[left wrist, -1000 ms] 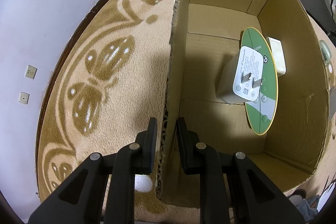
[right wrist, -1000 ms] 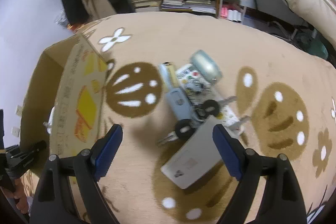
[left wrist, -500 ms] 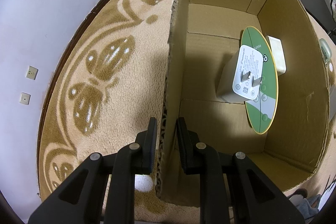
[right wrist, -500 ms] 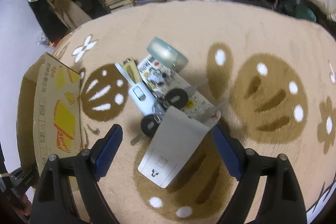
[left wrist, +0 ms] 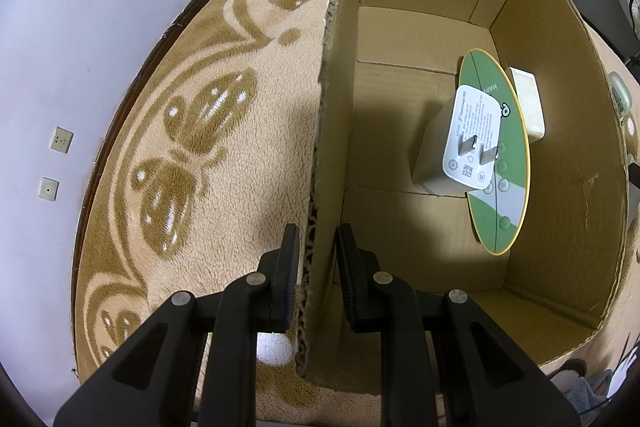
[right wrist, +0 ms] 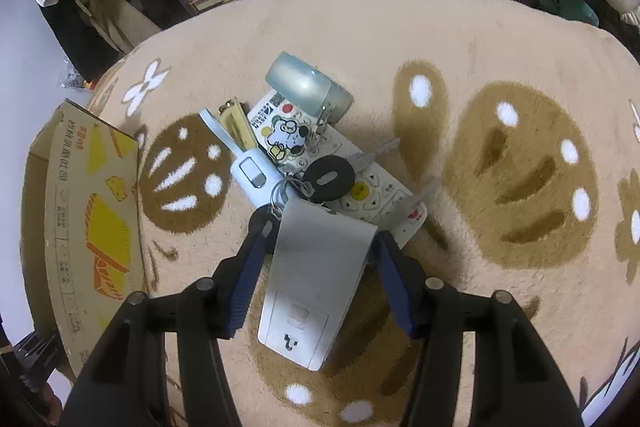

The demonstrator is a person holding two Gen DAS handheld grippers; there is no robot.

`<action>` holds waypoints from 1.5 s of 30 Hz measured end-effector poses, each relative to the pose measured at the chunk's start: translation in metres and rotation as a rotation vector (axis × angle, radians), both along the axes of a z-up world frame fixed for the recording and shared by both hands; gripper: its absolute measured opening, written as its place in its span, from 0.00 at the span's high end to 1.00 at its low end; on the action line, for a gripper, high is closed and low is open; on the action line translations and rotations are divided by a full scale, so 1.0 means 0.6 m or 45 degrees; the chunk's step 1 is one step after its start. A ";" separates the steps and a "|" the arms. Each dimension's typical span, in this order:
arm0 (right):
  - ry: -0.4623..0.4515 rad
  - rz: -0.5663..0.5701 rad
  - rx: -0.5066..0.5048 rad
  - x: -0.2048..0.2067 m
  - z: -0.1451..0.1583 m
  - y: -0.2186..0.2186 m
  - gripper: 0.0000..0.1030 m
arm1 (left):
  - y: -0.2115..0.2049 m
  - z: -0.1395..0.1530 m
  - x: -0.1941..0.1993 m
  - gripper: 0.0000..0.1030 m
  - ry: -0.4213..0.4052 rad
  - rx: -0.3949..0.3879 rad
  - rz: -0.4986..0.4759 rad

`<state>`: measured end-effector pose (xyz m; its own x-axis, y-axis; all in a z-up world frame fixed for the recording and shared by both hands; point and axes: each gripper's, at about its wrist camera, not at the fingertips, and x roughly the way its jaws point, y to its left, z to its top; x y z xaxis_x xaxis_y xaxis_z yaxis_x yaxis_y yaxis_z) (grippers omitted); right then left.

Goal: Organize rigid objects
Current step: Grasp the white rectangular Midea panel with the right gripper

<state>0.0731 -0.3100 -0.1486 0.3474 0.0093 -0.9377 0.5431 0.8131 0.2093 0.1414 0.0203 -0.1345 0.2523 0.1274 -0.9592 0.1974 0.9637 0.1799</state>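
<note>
Your brown cardboard box (left wrist: 552,155) stands open on the rug, with a white plug block (left wrist: 460,143) and a green round card (left wrist: 508,167) inside; the flat grey box (right wrist: 316,275) lies outside among keys (right wrist: 320,183)

Tan patterned rug (right wrist: 460,39), cardboard box (right wrist: 80,219) on it, grey device (right wrist: 316,267), remote (right wrist: 372,195), keys (right wrist: 328,177)

Left gripper (left wrist: 317,259): matte black angular arms with triangular cut-outs, silver round screws, ribbed black pads. Right gripper (right wrist: 320,255): the same black frame and screws, with blue ribbed pads (right wrist: 245,287).
</note>
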 end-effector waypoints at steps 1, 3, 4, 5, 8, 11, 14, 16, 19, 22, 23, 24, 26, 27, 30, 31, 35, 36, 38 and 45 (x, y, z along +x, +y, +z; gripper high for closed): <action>0.003 0.000 0.003 0.001 -0.003 0.000 0.41 | 0.000 0.000 0.000 0.82 0.000 -0.001 0.000; 0.011 0.004 0.002 0.005 -0.009 0.002 0.39 | 0.000 0.000 0.000 0.82 0.000 -0.001 0.001; 0.013 0.007 -0.010 0.006 -0.010 0.003 0.39 | 0.000 0.000 0.000 0.82 0.000 -0.001 0.001; 0.015 0.014 -0.027 0.008 -0.010 0.005 0.39 | 0.000 0.000 0.000 0.82 0.000 0.000 0.000; 0.040 0.031 -0.069 0.013 -0.012 0.011 0.39 | 0.000 0.000 -0.001 0.82 0.000 -0.001 0.001; 0.074 0.046 -0.115 0.016 -0.016 0.018 0.39 | 0.000 0.000 0.000 0.82 -0.001 0.002 0.000; 0.076 0.040 -0.133 0.020 -0.015 0.021 0.39 | 0.000 0.001 -0.001 0.82 -0.003 0.003 -0.002; 0.073 0.041 -0.148 0.020 -0.015 0.022 0.39 | 0.000 0.001 -0.001 0.82 -0.003 0.002 -0.001; 0.066 0.034 -0.156 0.019 -0.013 0.022 0.41 | 0.000 0.001 -0.001 0.82 -0.003 0.003 -0.002; 0.068 0.025 -0.155 0.022 -0.015 0.025 0.40 | 0.000 0.001 -0.001 0.82 -0.003 0.003 -0.002; 0.067 0.024 -0.156 0.023 -0.015 0.026 0.40 | 0.001 0.001 -0.001 0.82 -0.003 0.004 -0.001; 0.067 0.025 -0.156 0.024 -0.015 0.026 0.38 | 0.000 0.001 -0.001 0.82 -0.003 0.003 -0.002; 0.065 0.024 -0.153 0.026 -0.016 0.025 0.36 | 0.001 0.001 -0.001 0.82 -0.003 0.001 0.001; 0.067 0.020 -0.161 0.027 -0.018 0.025 0.34 | 0.001 0.001 -0.001 0.82 -0.002 -0.001 0.003; 0.069 0.023 -0.191 0.033 -0.019 0.032 0.34 | 0.001 0.001 -0.001 0.82 -0.003 -0.001 0.001; 0.068 0.023 -0.194 0.033 -0.018 0.031 0.34 | 0.001 0.001 -0.001 0.82 -0.002 0.000 0.002; 0.064 0.016 -0.187 0.033 -0.019 0.027 0.34 | 0.001 0.001 -0.001 0.82 -0.003 0.001 0.002; 0.063 0.015 -0.186 0.032 -0.019 0.027 0.34 | 0.001 0.001 -0.001 0.82 -0.003 0.001 0.001; 0.057 0.013 -0.185 0.034 -0.019 0.027 0.34 | 0.002 0.001 -0.001 0.82 -0.004 0.002 0.001; 0.024 -0.015 -0.164 0.034 -0.017 0.021 0.40 | 0.001 0.001 -0.001 0.82 -0.003 0.001 0.001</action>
